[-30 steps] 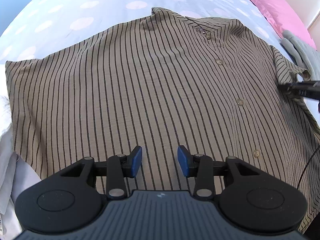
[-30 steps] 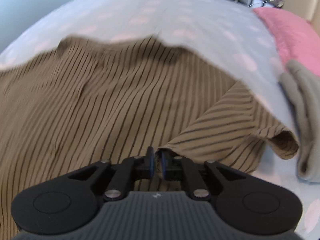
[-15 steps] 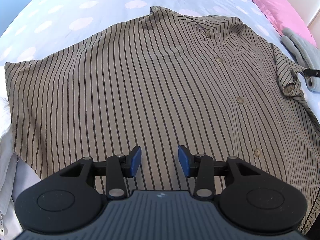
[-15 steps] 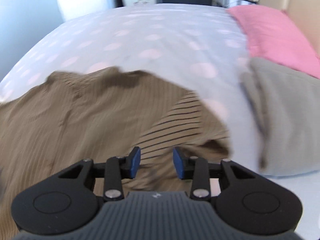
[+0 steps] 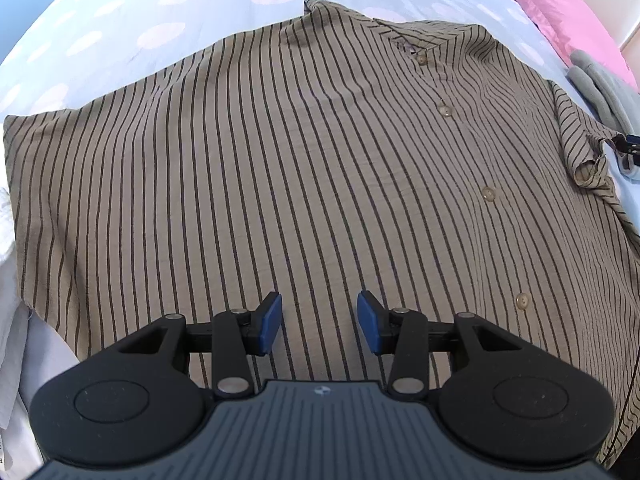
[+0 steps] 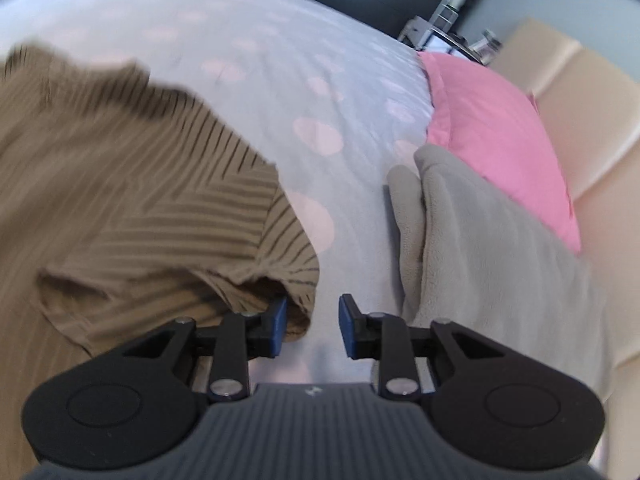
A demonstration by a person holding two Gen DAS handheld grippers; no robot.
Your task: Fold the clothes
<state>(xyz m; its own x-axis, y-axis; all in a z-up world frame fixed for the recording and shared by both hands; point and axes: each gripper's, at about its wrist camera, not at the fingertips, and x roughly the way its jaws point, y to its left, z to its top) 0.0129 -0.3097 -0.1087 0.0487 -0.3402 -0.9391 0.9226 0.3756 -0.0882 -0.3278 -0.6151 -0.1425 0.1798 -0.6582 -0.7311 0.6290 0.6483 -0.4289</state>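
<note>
Lying flat on the bed point(image 5: 120, 20), the striped shirt point(image 5: 300, 160) is spreading buttons-up over the spotted cover, and its collar is pointing toward the far edge. At the left edge, something white point(image 5: 8, 260) is sitting just beside the shirt's side. The left gripper point(image 5: 319, 322) is hanging over the shirt's near hem with its fingers apart, holding nothing.

Going right, the short sleeve point(image 6: 276, 272) is curling up in a bunch instead of lying flat. The right gripper point(image 6: 312, 326) is closing its jaws, but only bare cover is showing between them; its left pad is sitting right by the sleeve's rim, so it is gripping nothing.

Things could be going wrong here. If the jaws are shutting on air, the sleeve is staying bunched, and any fold over it is probably coming out lumpy. A grab that is too deep might also be catching the cover and pulling it up with the shirt.

Past the sleeve, a strip of open cover is giving some room to move. Farther right, a grey blanket point(image 6: 480, 248) and a pink pillow point(image 6: 492, 136) are crowding that edge, so a wide swing could be bumping them.
</note>
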